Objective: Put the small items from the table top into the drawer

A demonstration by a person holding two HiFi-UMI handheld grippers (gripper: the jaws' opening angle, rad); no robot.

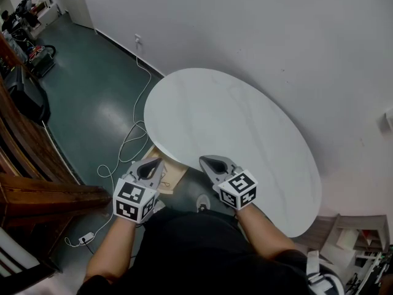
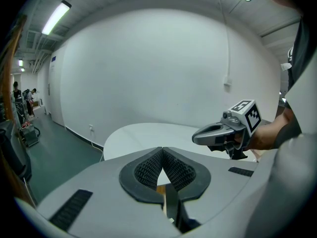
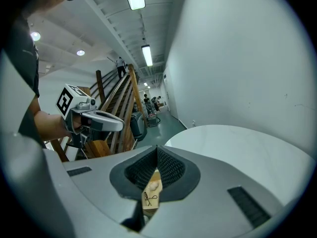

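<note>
white bench top, round, smooth, matte, with faint grey veining. it stands against a plain white wall over a dark teal floor.

light wood drawer sticks out open under the bench's near edge, just beside the left gripper. in the right gripper view a slice of the drawer floor shows through the slot below the jaws. two small things lie on it: a rounded pale item and, just beside it, a thin dark wiry item with loops. can't tell more than that.

left gripper: grey moulded shell, black ribbed pads. jaws are closed tip to tip with nothing between them.

right gripper: same build, jaws pressed together, nothing held. it hangs over the bench's near edge, close beside the left one. both point forward and slightly down. each carries a white cube with black square markers.

white cable runs in loose curves across the floor from the wall. dark wooden staircase at far left.
</note>
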